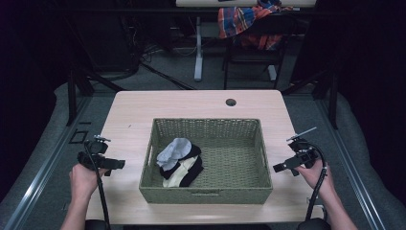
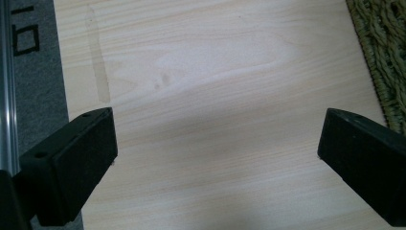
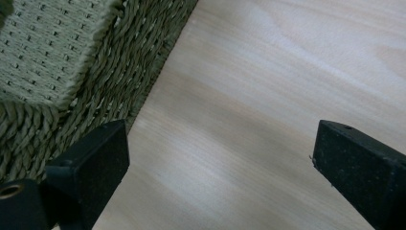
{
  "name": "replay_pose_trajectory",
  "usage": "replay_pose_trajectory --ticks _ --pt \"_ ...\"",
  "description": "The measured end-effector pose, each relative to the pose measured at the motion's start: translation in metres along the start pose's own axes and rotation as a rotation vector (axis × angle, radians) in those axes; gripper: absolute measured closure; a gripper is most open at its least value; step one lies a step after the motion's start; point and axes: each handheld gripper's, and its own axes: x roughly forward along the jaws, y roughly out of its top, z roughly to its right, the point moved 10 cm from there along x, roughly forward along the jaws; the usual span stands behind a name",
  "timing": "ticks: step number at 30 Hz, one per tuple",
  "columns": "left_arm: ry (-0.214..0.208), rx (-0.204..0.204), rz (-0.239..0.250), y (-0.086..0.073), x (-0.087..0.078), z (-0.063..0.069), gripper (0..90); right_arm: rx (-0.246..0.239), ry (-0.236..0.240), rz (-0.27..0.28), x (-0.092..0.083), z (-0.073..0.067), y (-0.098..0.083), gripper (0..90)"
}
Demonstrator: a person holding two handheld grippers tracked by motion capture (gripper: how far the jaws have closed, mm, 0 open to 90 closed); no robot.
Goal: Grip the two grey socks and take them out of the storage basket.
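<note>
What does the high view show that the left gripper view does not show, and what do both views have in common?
High view alone: the socks piled inside the basket, the right tool, both hands, and the chair with a plaid cloth behind the table. Left gripper view alone: the left tool seen close, its black jaws wide apart with nothing between them, and a faint streak on the wood. Both: the light wooden table and the woven basket's left side.

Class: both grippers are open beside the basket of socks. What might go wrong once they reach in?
1. The socks lie heaped and overlapping, so one pinch may lift several.
2. The basket has tall woven walls; the left gripper or right gripper may bump the rim and shift it on the table.
</note>
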Motion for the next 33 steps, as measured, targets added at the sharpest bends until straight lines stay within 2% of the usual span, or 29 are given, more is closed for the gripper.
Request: replay_pose_trajectory --ticks 1,3,5,6,7,9,10,13,14,16,17,21,22,23,25,26,27,31,33 --pt "0.001 0.006 0.002 0.001 -0.001 0.001 0.1 0.008 -0.005 0.012 0.000 -0.001 0.001 5.4" --pt "0.009 0.008 0.000 0.002 -0.002 0.002 0.1 -0.005 -0.007 0.000 0.000 0.000 0.000 5.3" --pt "0.008 0.007 -0.008 0.003 -0.005 0.006 0.1 0.018 -0.003 0.005 0.001 0.000 -0.001 5.2" --pt "0.011 0.006 -0.008 0.005 -0.007 0.008 0.1 0.004 -0.010 -0.016 0.000 0.002 -0.003 5.1" --pt "0.008 0.021 0.000 0.009 -0.011 0.013 0.1 0.025 -0.013 0.017 -0.001 0.003 -0.003 5.2" --pt "0.010 0.035 0.000 0.012 -0.014 0.016 0.1 0.027 0.000 0.016 -0.001 0.002 -0.003 5.2" --pt "0.007 0.044 0.006 0.015 -0.016 0.019 0.1 0.013 0.001 -0.003 -0.002 0.003 -0.005 5.2" --pt "0.006 0.072 0.019 0.021 -0.023 0.027 0.0 0.025 -0.010 0.016 0.000 0.003 -0.003 5.0" --pt "-0.007 0.081 0.027 0.023 -0.027 0.031 0.0 0.009 -0.002 0.009 0.000 0.001 -0.002 4.9" --pt "-0.012 0.082 0.034 0.024 -0.031 0.033 0.0 0.006 0.005 0.001 0.000 0.000 -0.002 4.9" --pt "-0.020 0.081 0.050 0.026 -0.037 0.035 0.0 0.020 0.006 0.020 0.002 -0.002 0.000 4.9" --pt "-0.036 0.081 0.073 0.031 -0.046 0.040 0.0 0.007 0.013 -0.008 0.004 -0.001 0.000 4.9" --pt "-0.039 0.090 0.088 0.034 -0.053 0.044 0.0 0.006 0.013 0.001 0.005 -0.001 0.002 5.0" --pt "-0.039 0.090 0.088 0.034 -0.053 0.044 0.0 0.006 0.013 0.001 0.005 -0.001 0.002 5.0" --pt "-0.057 0.109 0.111 0.040 -0.062 0.055 0.0 0.007 0.008 0.003 0.006 -0.004 0.004 5.1" --pt "-0.057 0.109 0.111 0.040 -0.062 0.055 0.0 0.007 0.008 0.003 0.006 -0.004 0.004 5.1" --pt "-0.063 0.120 0.117 0.042 -0.065 0.060 0.0 -0.010 0.013 -0.016 0.005 -0.004 0.003 5.1" --pt "-0.095 0.163 0.134 0.053 -0.074 0.079 0.0 0.006 0.006 -0.004 0.005 -0.003 0.001 5.1" --pt "-0.100 0.171 0.133 0.056 -0.075 0.082 0.0 0.004 0.015 -0.008 0.005 -0.003 0.001 5.1"
